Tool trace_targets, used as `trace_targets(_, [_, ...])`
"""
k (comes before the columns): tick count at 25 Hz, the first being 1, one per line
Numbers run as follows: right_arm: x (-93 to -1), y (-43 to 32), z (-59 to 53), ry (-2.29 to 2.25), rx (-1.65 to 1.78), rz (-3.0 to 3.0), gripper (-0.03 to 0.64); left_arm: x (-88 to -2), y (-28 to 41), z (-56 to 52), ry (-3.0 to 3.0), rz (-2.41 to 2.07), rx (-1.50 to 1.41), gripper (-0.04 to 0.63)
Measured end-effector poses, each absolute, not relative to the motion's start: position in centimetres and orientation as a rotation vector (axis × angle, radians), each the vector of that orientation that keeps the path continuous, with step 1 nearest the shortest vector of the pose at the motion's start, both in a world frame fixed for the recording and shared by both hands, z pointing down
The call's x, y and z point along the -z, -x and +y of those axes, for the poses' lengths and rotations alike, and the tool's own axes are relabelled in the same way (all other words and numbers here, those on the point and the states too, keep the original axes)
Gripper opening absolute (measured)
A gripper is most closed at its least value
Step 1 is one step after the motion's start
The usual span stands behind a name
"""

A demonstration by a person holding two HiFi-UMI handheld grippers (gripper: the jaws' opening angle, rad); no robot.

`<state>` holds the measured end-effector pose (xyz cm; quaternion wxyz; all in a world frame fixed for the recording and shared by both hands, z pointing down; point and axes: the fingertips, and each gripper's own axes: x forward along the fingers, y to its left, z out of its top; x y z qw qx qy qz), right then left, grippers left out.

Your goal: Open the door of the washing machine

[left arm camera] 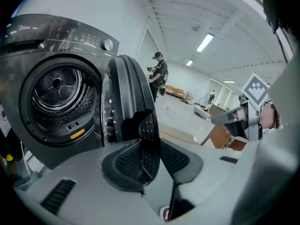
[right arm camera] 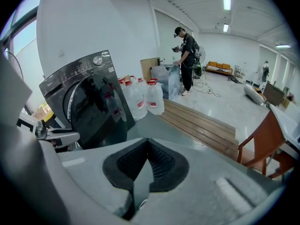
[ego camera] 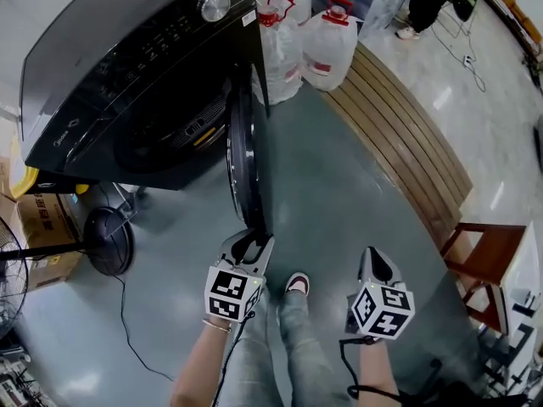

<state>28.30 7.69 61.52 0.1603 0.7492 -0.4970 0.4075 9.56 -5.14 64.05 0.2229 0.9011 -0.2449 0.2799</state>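
The dark grey washing machine (ego camera: pixel 127 83) stands at the upper left with its round door (ego camera: pixel 242 151) swung out edge-on towards me. In the left gripper view the steel drum (left arm camera: pixel 58 97) shows behind the door (left arm camera: pixel 129 93). My left gripper (ego camera: pixel 250 242) is at the door's lower free edge, and that rim lies between its jaws (left arm camera: pixel 147 149), which stand a little apart. The pads do not look pressed on it. My right gripper (ego camera: pixel 376 261) hangs over the floor to the right of the door. It is shut and empty (right arm camera: pixel 147 149).
Several large water jugs (ego camera: pixel 305 41) stand to the right of the machine. A slatted wooden platform (ego camera: pixel 407 134) runs along the right, with a brown chair (ego camera: pixel 479 261) at its near end. A floor fan (ego camera: pixel 109 240) and cardboard box (ego camera: pixel 42 227) sit at the left. A person (right arm camera: pixel 187 60) stands far off.
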Motion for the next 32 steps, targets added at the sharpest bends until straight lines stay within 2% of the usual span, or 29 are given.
trace_targets(32, [-62.2, -35.7, 19.2, -2.389, -1.264, -1.093, 0.006, -63.8, -22.4, -3.2, -2.541, -0.643, -0.719, 0.124])
